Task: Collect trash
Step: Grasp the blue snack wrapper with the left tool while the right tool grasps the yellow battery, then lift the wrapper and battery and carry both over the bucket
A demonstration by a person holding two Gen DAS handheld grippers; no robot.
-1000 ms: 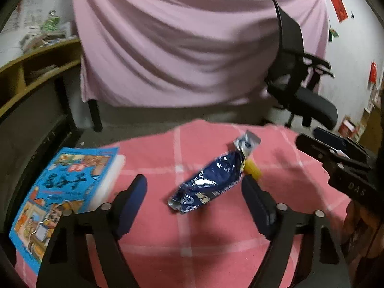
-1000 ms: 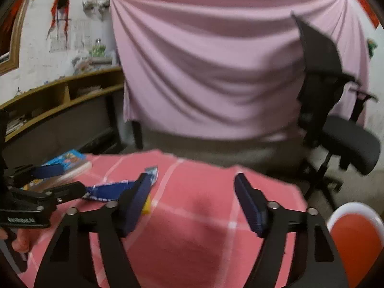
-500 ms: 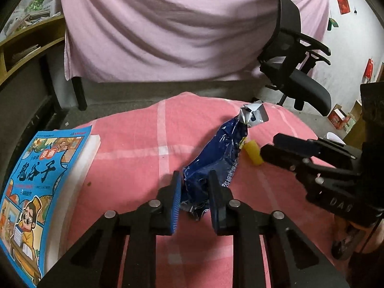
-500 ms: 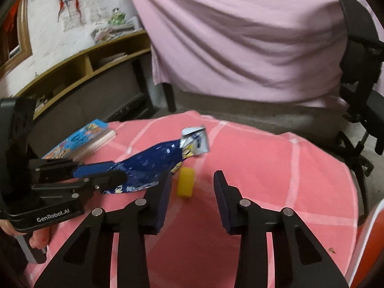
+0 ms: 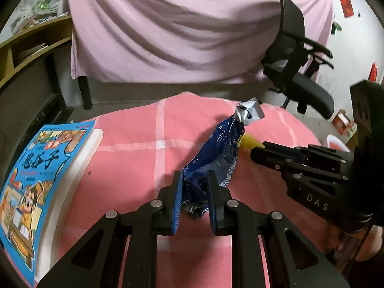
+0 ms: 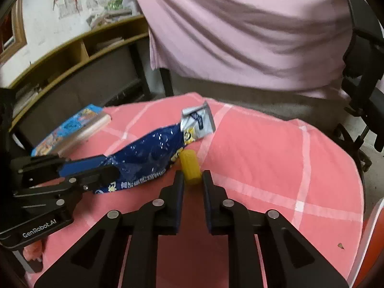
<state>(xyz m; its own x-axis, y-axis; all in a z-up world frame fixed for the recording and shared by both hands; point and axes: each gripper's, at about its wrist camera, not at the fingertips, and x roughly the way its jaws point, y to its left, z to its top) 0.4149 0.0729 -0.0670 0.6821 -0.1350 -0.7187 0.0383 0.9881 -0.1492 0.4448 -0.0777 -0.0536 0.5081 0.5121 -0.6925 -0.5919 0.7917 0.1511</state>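
Observation:
A crumpled dark blue snack bag (image 5: 216, 153) with a silver torn top lies on the pink checked cloth. My left gripper (image 5: 195, 192) is shut on the bag's near end. The bag also shows in the right wrist view (image 6: 148, 153), held by the left gripper (image 6: 96, 168). A small yellow ridged piece (image 6: 190, 168) lies beside the bag. My right gripper (image 6: 193, 180) has its fingers closed against the near end of the yellow piece. In the left wrist view the yellow piece (image 5: 249, 141) peeks out at the right gripper's tip (image 5: 258, 152).
A blue children's book (image 5: 40, 177) lies on the cloth at the left. A black office chair (image 5: 297, 67) stands beyond the table at the right. A pink sheet (image 5: 182, 28) hangs behind. A wooden shelf (image 6: 72, 52) runs along the left. A red and white bin (image 6: 374, 240) sits at the far right.
My left gripper closed on the blue bag's near end. My right gripper moved down and left to the yellow piece and narrowed from wide open to closed around it.

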